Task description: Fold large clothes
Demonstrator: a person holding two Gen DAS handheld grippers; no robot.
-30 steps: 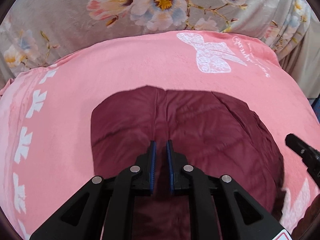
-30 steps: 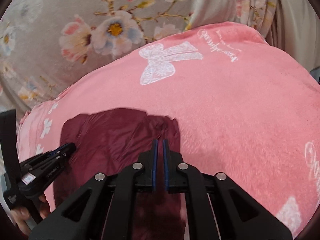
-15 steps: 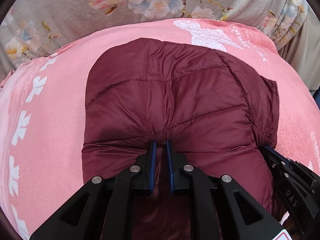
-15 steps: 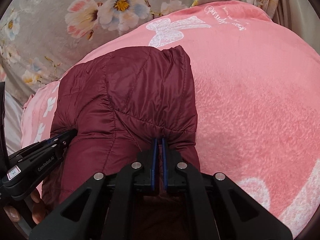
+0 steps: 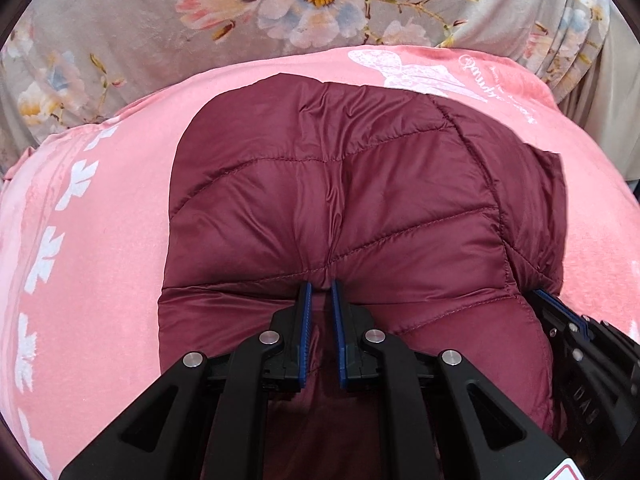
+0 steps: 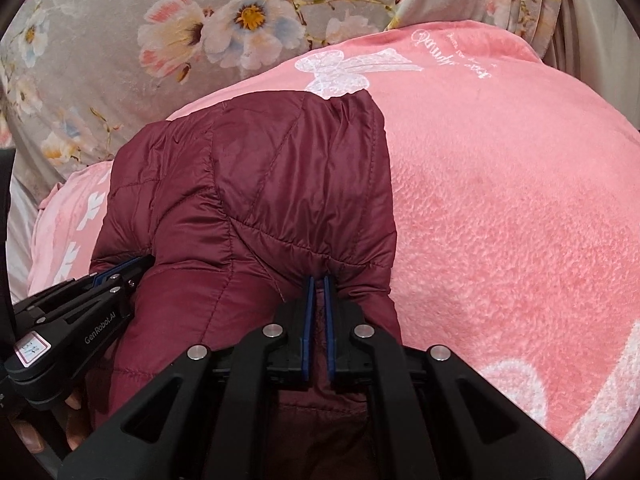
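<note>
- Nearest in the left wrist view: left gripper [image 5: 320, 286], blue pads pinched on a fold at the near edge of the jacket [image 5: 360, 200], fabric bunched between the tips.
- Nearest in the right wrist view: right gripper [image 6: 318, 280], pads almost together, clamped on a gathered bit of the same jacket [image 6: 256, 200] close to its right near corner.
- Just right of the jacket's near edge in the left view: right gripper [image 5: 560, 312], blue pad against the maroon fabric.
- Just left of the jacket's near edge in the right view: left gripper [image 6: 120, 272], tips hidden in the fabric; white label and the print "GenRobot.AI" on its black body.
- Under that gripper body: fingertips [image 6: 76, 404] of the holding hand, partly hidden.
- Jacket itself: maroon, quilted with stitched lines, shiny, lying puffed on the blanket [image 5: 100, 240], near edge lifted a little at both grips.
- Around the jacket on three sides: pink fleece blanket [image 6: 500, 200] with a row of white leaf shapes to the left of the jacket.
- Beyond the jacket's far edge: white bow print [image 6: 348, 70] on the blanket, touched by the jacket's far corner, with white cursive writing to the right, too small to read.
- Farthest from the jacket: grey floral cloth [image 5: 200, 32] with pink and white flowers.
</note>
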